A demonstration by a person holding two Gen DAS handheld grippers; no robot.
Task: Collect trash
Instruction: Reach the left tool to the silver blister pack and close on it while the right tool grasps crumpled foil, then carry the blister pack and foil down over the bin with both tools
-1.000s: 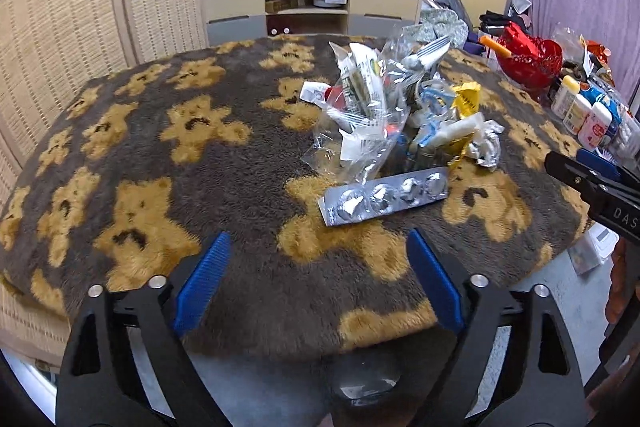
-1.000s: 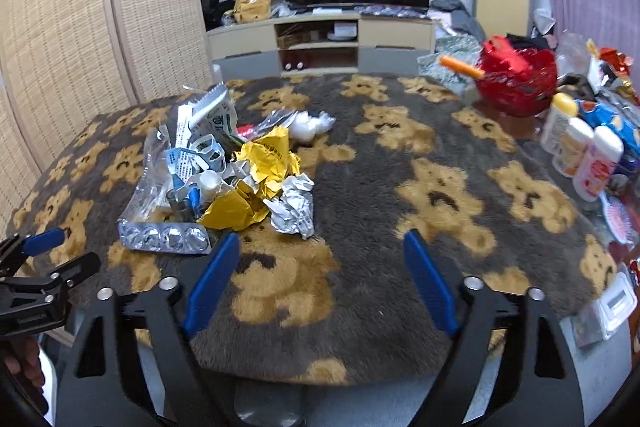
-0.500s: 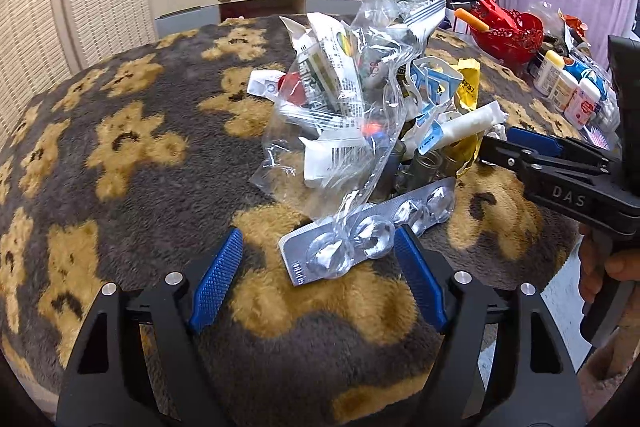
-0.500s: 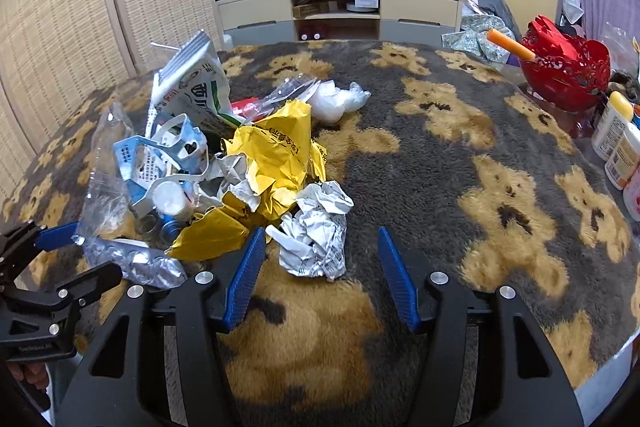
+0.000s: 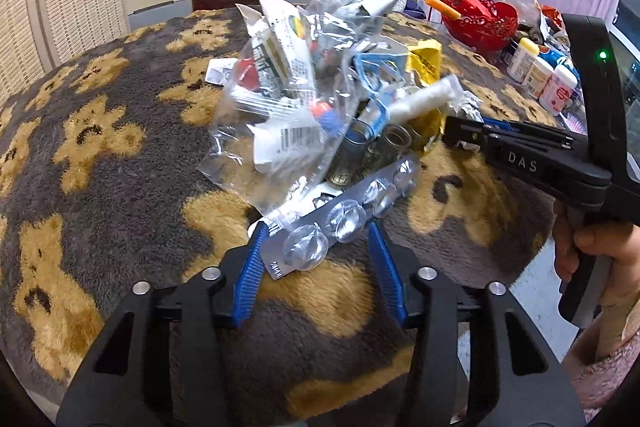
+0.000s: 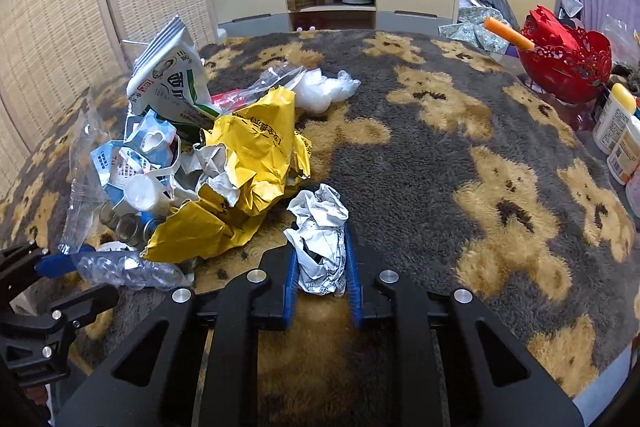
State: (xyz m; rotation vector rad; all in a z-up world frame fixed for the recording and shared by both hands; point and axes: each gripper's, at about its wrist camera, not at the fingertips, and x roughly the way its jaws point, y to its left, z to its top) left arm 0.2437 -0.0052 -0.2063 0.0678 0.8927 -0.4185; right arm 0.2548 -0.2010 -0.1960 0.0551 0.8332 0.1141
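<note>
Both grippers have been brought in on the trash pile since the earlier frames, jaws narrowed from wide open. On the left, the left gripper (image 5: 316,259) is seen with its jaws partly closed around the near end of the blister pack (image 5: 340,215); whether the pads are touching it cannot be told. The clear plastic bag (image 5: 280,115) of wrappers and the yellow wrapper (image 6: 248,167) are heaped just behind, on the bear-print desk (image 6: 460,167). To the right, the right gripper (image 6: 320,263) is clamped on the crumpled paper ball (image 6: 320,239), jaws nearly closed. Both pieces are judged ready for lifting; the rest of the pile is not yet collected.
</note>
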